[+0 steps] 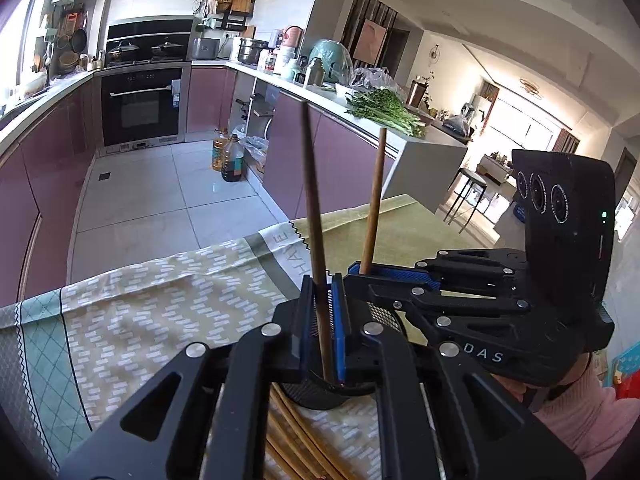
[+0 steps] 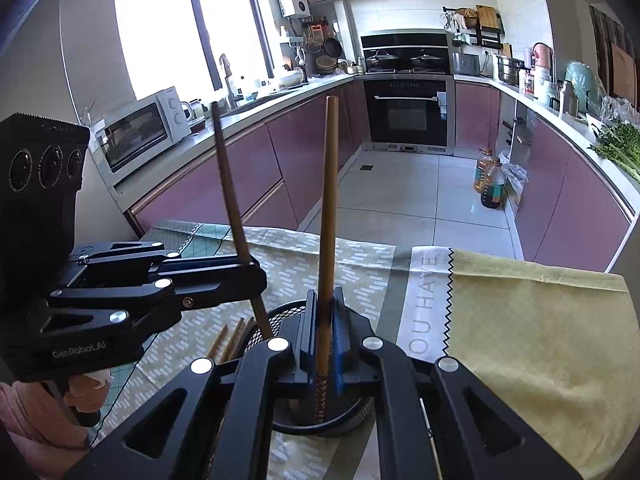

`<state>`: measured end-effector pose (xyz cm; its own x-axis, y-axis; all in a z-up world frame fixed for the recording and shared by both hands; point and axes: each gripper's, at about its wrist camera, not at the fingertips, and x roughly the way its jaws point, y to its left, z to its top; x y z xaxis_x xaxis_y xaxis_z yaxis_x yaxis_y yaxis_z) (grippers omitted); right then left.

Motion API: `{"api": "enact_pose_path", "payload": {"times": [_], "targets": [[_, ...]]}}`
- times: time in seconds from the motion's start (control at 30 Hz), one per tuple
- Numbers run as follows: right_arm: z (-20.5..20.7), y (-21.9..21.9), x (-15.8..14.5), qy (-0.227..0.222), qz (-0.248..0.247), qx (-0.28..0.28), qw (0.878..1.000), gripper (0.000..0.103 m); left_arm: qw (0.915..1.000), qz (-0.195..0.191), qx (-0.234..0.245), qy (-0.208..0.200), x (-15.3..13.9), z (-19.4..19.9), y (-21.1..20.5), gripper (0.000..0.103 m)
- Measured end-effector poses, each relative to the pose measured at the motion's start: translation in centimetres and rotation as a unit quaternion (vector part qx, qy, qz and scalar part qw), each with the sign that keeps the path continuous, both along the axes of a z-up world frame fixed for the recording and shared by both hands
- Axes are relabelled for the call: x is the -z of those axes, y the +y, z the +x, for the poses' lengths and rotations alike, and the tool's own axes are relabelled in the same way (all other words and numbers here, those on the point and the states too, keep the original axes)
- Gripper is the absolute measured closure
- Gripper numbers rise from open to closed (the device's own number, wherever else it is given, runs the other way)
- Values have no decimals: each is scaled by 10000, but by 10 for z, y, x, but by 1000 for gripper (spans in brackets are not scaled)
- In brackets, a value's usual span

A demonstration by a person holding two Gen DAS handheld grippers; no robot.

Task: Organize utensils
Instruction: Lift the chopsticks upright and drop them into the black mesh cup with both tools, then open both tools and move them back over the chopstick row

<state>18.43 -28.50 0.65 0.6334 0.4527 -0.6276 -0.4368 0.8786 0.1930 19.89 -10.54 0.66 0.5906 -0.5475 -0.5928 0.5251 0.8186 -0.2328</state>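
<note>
At lower centre, the left gripper [image 1: 323, 320] is clamping a dark chopstick [image 1: 314, 216] upright over the holder [image 1: 320, 394] (black mesh); the right gripper [image 2: 323, 332] is pinching a lighter chopstick [image 2: 327, 216].

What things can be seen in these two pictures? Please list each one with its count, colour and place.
dark chopstick: 1, dark brown, upright in the left gripper, lower end in the holder
light chopstick: 1, light brown, upright in the right gripper, lower end in the holder
holder: 1, black mesh, on the tablecloth below both grippers
loose chopsticks: several, light brown, lying on the cloth beside the holder
tablecloth: 1, yellow and green patterned, covering the table
oven: 1, black, built in at the far wall
microwave: 1, white, on the counter by the window
oil bottles: 2, amber and dark, on the floor
greens: 1 bunch, green, on the counter
left gripper: 1, black, shut on the dark chopstick
right gripper: 1, black, shut on the light chopstick
</note>
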Motion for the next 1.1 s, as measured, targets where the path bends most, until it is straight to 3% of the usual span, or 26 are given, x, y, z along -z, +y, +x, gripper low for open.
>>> {"api": "enact_pose_path", "payload": {"times": [0.13, 0.33, 0.47, 0.53, 0.67, 0.77, 0.9, 1.1], "targets": [[7, -1, 4, 44, 71, 175, 9998, 94, 9999, 70, -101, -100, -5, -1, 1, 81], [-11, -16, -4, -224, 366, 369, 9984, 80, 9962, 132, -562, -658, -18, -32, 25, 63], [-46, -17, -15, -541, 523, 47, 9972, 69, 9915, 180, -894, -932, -19, -63, 54, 43], [-62, -12, -17, -626, 508, -207, 9965, 67, 9893, 298, -1054, -963, -12, -75, 66, 41], [-87, 2, -9, -576, 402, -622, 9956, 64, 9886, 519, -1252, -660, 12, -90, 87, 35], [-92, 16, 16, -159, 352, -783, 9962, 64, 9891, 570, -1322, -314, 36, -97, 99, 35], [-91, 30, 50, 404, 262, -749, 9960, 64, 9891, 580, -1354, 84, 68, -104, 110, 36], [-88, 35, 77, 792, 231, -502, 9953, 70, 9890, 591, -1269, 471, 93, -107, 106, 38]]}}
